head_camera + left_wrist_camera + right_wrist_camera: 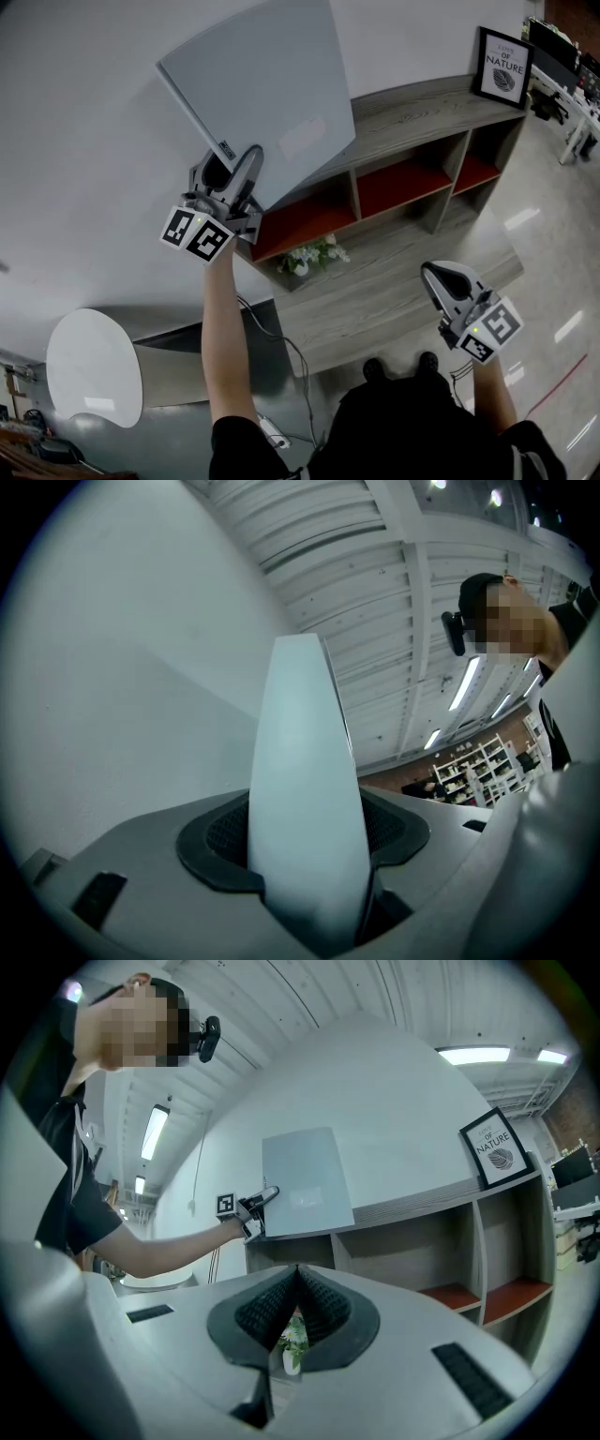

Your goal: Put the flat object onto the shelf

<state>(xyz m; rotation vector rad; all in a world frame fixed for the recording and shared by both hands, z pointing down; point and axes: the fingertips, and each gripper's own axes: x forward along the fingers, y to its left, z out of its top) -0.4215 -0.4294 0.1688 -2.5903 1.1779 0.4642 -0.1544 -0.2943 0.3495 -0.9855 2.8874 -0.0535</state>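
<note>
A flat light-grey panel (262, 94) stands upright against the white wall, its lower edge at the left end of the wooden shelf's top (412, 117). My left gripper (246, 155) is raised to it and shut on its lower left edge. In the left gripper view the panel (305, 789) fills the gap between the pads. The right gripper view shows the panel (305, 1180), the left gripper (262, 1199) and the shelf (422, 1206) from afar. My right gripper (433, 272) hangs low at the right, away from the shelf, its tips together with nothing in them (297, 1274).
A framed print (503, 67) stands on the shelf top's right end. Below are red-backed compartments (403, 183) and a small pot of flowers (309, 255) on a lower board. A white round table (94, 366) sits at the lower left. Cables run down by the shelf.
</note>
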